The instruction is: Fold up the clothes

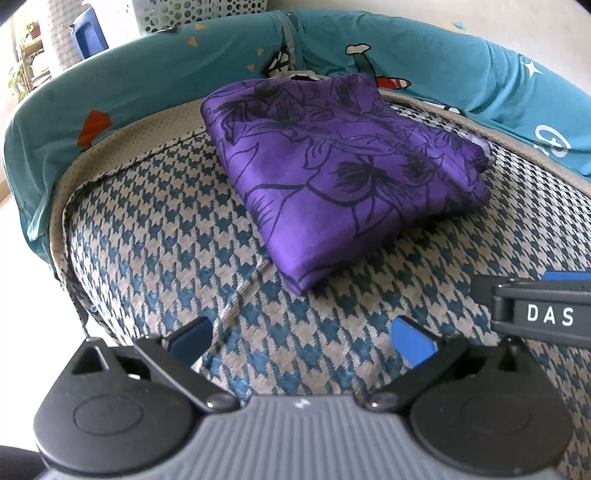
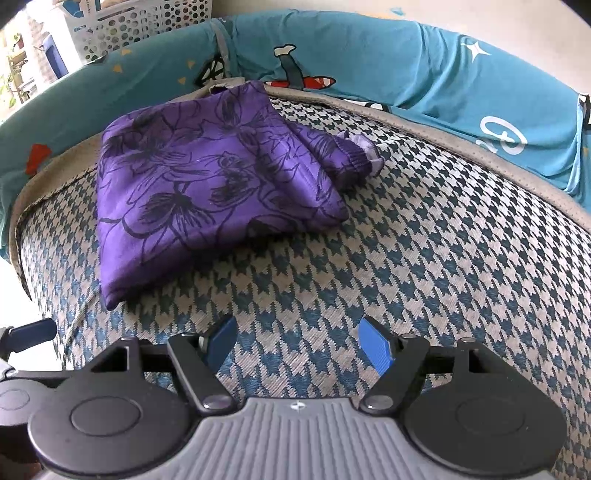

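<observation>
Purple garment [image 1: 332, 173] with black flower outlines, folded into a compact bundle, lying on the houndstooth cushion [image 1: 155, 236] toward its far edge, nearer the far left corner than the right as the right wrist view frames it; near corner of the bundle pointing toward the cushion's front edge; a ribbed cuff [image 2: 360, 157] with a paler lining sticking out of the bundle's right side, resting on the cushion; far edge of the bundle touching or just short of the grey piping at the cushion's back, cannot tell which.

Teal cartoon-print cover [image 1: 424, 48] draped along the back and left side beyond the cushion; white perforated basket [image 2: 147, 26] behind the far left corner.

Left gripper [image 1: 301, 339] over the front edge of the cushion, blue pads spread apart, nothing between them but cushion fabric, well clear of the garment; black finger lettered DAS entering its view from the right.

Right gripper [image 2: 299, 347] likewise over the front edge, just beside the left one, pads standing apart with only houndstooth weave showing in the gap; near, not touching, the bundle's front corner.
</observation>
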Demonstrator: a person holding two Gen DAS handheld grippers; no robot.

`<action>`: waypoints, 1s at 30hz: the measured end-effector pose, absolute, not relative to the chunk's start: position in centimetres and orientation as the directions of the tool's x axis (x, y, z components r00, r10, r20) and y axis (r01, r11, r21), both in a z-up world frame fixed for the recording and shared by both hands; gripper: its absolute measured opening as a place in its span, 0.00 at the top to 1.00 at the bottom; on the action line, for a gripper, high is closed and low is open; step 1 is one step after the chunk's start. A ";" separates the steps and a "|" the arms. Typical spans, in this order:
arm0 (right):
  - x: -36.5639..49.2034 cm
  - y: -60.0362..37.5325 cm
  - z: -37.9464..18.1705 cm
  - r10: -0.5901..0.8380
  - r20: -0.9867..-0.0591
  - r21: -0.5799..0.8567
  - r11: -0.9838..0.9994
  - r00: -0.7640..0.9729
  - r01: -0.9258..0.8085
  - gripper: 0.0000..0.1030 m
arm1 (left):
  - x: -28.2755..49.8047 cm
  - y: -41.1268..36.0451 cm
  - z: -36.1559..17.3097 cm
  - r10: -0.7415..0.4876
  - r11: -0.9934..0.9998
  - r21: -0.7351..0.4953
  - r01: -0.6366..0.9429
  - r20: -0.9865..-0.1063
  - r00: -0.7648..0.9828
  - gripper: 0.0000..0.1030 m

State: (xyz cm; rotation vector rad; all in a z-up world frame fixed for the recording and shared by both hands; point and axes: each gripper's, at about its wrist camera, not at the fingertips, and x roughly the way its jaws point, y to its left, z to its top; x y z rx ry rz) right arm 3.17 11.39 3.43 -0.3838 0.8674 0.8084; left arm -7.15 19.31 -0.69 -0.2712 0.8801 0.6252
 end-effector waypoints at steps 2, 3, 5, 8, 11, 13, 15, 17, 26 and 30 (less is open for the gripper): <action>3.2 11.4 3.4 0.469 -0.795 0.016 0.650 0.384 -0.760 0.30 | -7.2 19.3 -0.7 0.391 0.791 0.022 -0.612 -0.787 0.477 0.00; 3.2 11.4 3.4 0.469 -0.795 0.016 0.650 0.384 -0.760 0.30 | -7.2 19.4 -0.7 0.388 0.790 0.018 -0.613 -0.789 0.476 0.00; 3.2 11.4 3.4 0.469 -0.795 0.016 0.651 0.385 -0.759 0.30 | -7.2 19.5 -0.8 0.384 0.786 0.011 -0.618 -0.792 0.475 0.00; 3.2 11.4 3.4 0.468 -0.796 0.017 0.651 0.384 -0.759 0.30 | -7.3 19.6 -0.8 0.383 0.780 0.003 -0.626 -0.793 0.473 0.00; 3.2 11.5 3.3 0.469 -0.796 0.018 0.651 0.383 -0.759 0.30 | -7.3 19.7 -0.8 0.384 0.776 0.003 -0.630 -0.795 0.470 0.00; 3.2 11.5 3.3 0.469 -0.796 0.019 0.651 0.382 -0.759 0.30 | -7.3 19.7 -0.9 0.383 0.776 0.004 -0.631 -0.798 0.465 0.00; 3.2 11.5 3.3 0.469 -0.797 0.020 0.650 0.381 -0.760 0.30 | -7.3 19.7 -1.0 0.380 0.775 0.004 -0.631 -0.802 0.461 0.00; 3.2 11.5 3.3 0.470 -0.797 0.020 0.649 0.380 -0.760 0.30 | -7.3 19.8 -1.1 0.377 0.775 0.003 -0.632 -0.805 0.458 0.00; 3.4 10.9 3.5 0.463 -0.810 0.040 0.656 0.361 -0.754 0.30 | -7.0 19.4 -1.8 0.350 0.781 -0.003 -0.624 -0.826 0.441 0.00; 3.7 10.5 3.8 0.463 -0.807 0.045 0.667 0.366 -0.744 0.30 | -6.7 18.9 -2.2 0.341 0.789 0.001 -0.615 -0.832 0.437 0.00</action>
